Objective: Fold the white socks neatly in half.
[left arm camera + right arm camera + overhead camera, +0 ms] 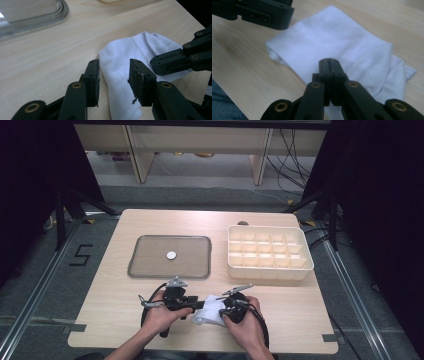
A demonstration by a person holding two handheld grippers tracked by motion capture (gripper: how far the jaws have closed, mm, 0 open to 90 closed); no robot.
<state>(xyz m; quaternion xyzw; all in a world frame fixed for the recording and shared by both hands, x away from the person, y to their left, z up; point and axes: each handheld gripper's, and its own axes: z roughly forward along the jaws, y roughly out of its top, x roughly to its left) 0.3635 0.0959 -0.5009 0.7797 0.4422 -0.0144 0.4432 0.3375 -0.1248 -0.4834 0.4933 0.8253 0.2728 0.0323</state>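
White cloth point(210, 312) lay folded on the wooden table point(115, 285) near the person's edge, directly between the two grippers. Left gripper point(114, 75) had its jaws spread, cloth edge running up between the pads but neither pad pressing on it. Right gripper point(329, 65) had its jaws pressed together, tips resting over the cloth; whether a fold was caught between them could not be told. In the left gripper view the right gripper's black body sat on the far right part of the cloth, just past the left jaws. In the right gripper view the left gripper's body hung at the cloth's far left corner. In the high view both hands sat close, left hand point(162, 312) and right hand point(245, 322) flanking the cloth. Beyond the left gripper, well apart, sat a grey tray point(145, 265) with a small white disc point(171, 255) in it. Beyond the right gripper stood a cream compartment box point(270, 270), also well apart from the cloth.
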